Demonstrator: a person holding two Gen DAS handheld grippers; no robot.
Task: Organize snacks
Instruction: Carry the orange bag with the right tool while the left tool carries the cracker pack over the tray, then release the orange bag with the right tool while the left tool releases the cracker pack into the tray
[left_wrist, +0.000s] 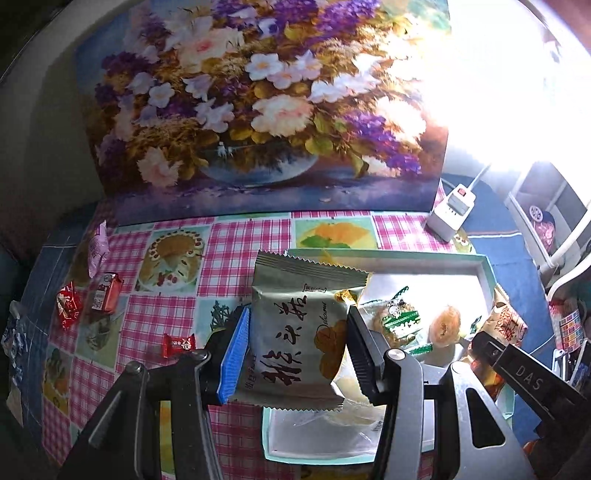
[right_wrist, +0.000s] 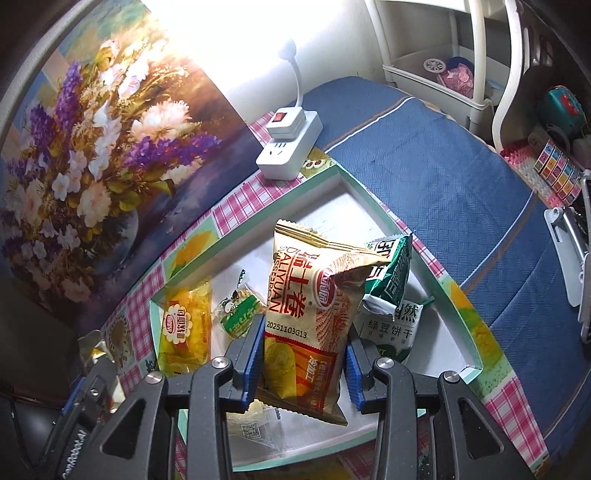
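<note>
My left gripper is shut on a grey-green snack packet with black characters, held over the left edge of a shallow mint-rimmed tray. My right gripper is shut on an orange-and-cream snack packet, held above the same tray. Inside the tray lie a yellow packet, a small green-and-clear packet and a green-and-white biscuit packet. The right gripper with its packet shows at the right of the left wrist view.
Loose red candies, a red-brown one and a pink one lie on the checked tablecloth, left of the tray. A flower painting stands behind. A white power strip sits near the tray's far corner.
</note>
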